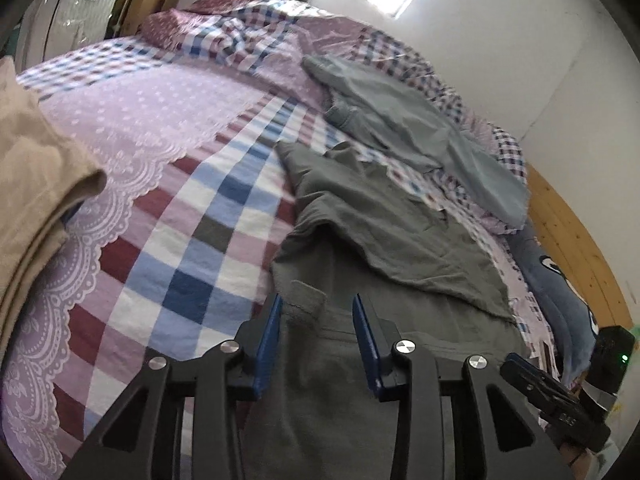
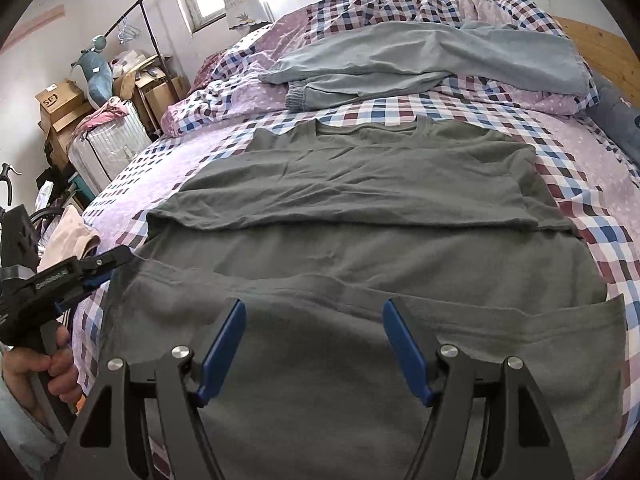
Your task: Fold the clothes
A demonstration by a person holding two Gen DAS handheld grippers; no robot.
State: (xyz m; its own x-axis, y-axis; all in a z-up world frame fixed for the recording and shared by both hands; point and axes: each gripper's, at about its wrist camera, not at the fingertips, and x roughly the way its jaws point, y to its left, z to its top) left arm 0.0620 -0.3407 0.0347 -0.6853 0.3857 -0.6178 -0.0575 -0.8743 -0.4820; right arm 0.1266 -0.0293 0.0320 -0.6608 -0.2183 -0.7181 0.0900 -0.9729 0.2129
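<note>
Grey T-shirt [image 2: 360, 248] spread on checked bedspread [image 2: 600, 224], collar toward far side, near hem draped toward bed edge under both tools. Sleeve portions apparently already turned inward across chest, upper layer ending in a straight cross edge partway down the body; judged as mid-fold, with hem-to-collar fold remaining. Left gripper [image 1: 316, 320] over near left corner of the shirt, blue fingers [image 1: 269, 340] parted, cloth visible between them but no pinch evident; small flap of fabric just beyond the tips. Right gripper [image 2: 314, 332] over near right-centre hem, fingers [image 2: 404, 344] spread wide, nothing clamped. Pale blue trousers [image 2: 420, 60] lying unfolded beyond the collar, well apart from the shirt; beige folded garment [image 1: 36, 184] at left edge of bed, probably finished. For the step in hand: lower both tools to the hem line, one near each corner, level with each other; close on both layers of fabric, not top layer only. Lift just enough to clear the bedspread, carry forward in parallel, keep the hem taut between the tools to avoid a sagging middle. Lay hem square to the collar, release together. Risk: uneven grip heights giving a skewed fold; catching the bedspread along with the shirt; tucked sleeves dragged out of place.
</note>
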